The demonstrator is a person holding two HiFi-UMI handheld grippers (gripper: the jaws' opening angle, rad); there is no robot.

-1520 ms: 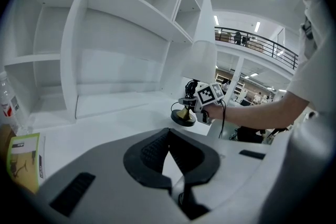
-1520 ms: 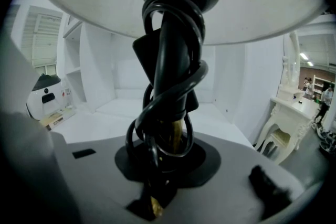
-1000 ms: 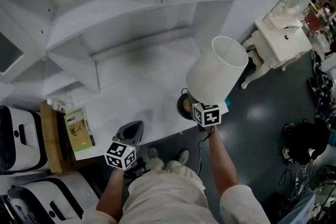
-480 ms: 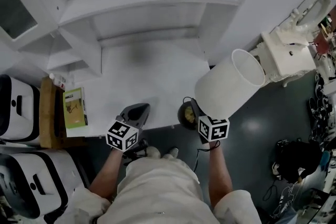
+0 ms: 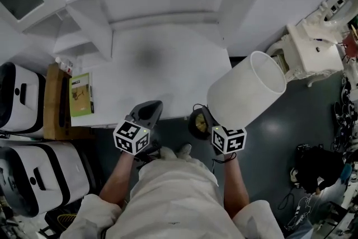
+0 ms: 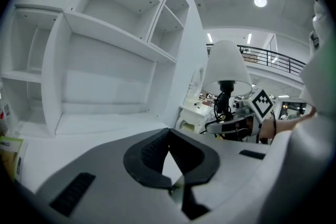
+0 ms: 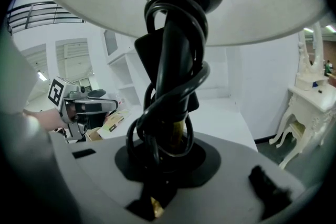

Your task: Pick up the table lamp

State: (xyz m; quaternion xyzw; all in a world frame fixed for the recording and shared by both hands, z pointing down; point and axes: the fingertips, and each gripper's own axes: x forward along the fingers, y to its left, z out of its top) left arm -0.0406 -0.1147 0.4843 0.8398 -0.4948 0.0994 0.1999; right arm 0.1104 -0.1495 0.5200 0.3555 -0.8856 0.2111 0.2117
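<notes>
Table lamp (image 5: 243, 95): clamped in my right tongs (image 7: 169, 147), tilted toward 2 o'clock; left tongs (image 6: 168, 132) were clenched, empty.

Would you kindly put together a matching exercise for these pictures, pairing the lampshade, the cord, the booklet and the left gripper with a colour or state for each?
Things:
1. lampshade
2. cord
3. booklet
4. left gripper

Descriptions:
A. jaws together, nothing between them
B. white, tilted
C. black, coiled in loops
D. green, lying flat

Pairs: 1-B, 2-C, 3-D, 4-A.
</notes>
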